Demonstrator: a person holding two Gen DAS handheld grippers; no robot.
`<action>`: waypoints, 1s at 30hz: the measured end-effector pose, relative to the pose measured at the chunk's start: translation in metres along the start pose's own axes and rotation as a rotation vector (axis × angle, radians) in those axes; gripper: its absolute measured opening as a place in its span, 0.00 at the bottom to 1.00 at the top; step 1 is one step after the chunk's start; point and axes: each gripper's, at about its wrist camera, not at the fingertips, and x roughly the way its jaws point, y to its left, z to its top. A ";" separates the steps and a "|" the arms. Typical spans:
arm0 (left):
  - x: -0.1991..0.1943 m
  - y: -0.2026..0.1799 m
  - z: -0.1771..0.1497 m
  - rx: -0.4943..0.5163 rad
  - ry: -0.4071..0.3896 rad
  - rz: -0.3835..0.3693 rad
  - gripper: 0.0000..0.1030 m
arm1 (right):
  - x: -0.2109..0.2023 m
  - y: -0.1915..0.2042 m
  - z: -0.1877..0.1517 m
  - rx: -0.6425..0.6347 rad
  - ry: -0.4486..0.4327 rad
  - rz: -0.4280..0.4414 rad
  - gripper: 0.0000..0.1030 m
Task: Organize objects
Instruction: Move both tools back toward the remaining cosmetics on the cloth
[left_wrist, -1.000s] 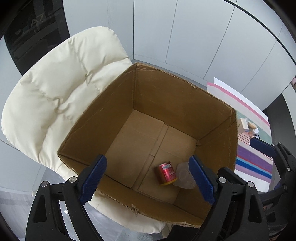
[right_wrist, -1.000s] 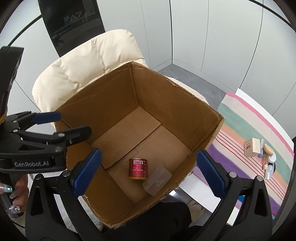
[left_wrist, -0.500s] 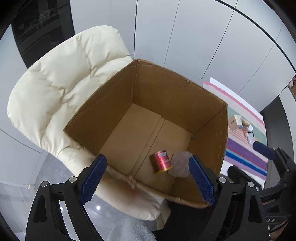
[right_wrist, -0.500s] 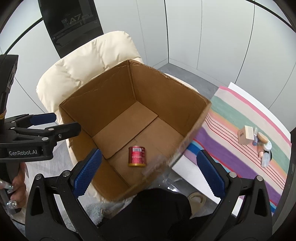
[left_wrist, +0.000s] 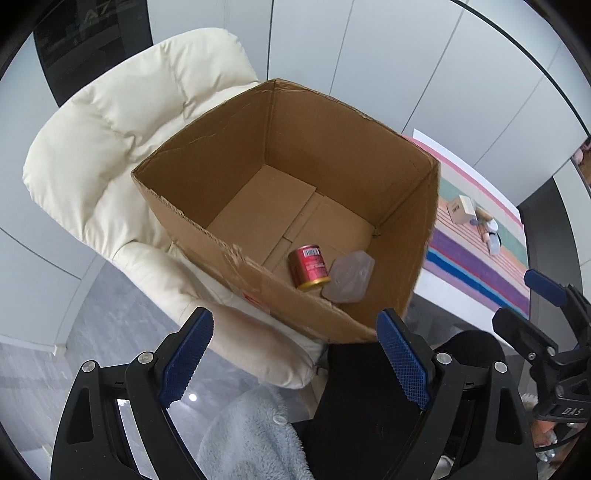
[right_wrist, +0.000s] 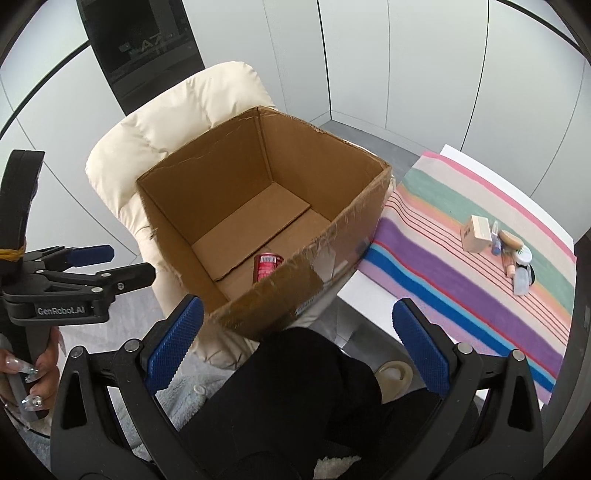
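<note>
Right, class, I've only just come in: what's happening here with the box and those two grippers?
A person holds a gripper in each hand, and both the left gripper and the right gripper are open and empty. A cardboard box sits on a cream padded chair. Inside it lie a red can on its side and a clear plastic container. On the striped cloth beside it, a small carton and a cluster of small toiletry-like items are not yet packed.
</note>
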 end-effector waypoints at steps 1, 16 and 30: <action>-0.002 -0.002 -0.003 0.004 -0.004 0.005 0.89 | -0.003 0.001 -0.002 -0.001 -0.003 0.001 1.00; -0.017 -0.021 -0.019 0.064 -0.069 0.029 0.89 | -0.032 -0.011 -0.026 0.031 -0.049 0.010 1.00; -0.011 -0.061 -0.013 0.181 -0.099 0.005 0.89 | -0.057 -0.100 -0.045 0.234 -0.099 -0.105 1.00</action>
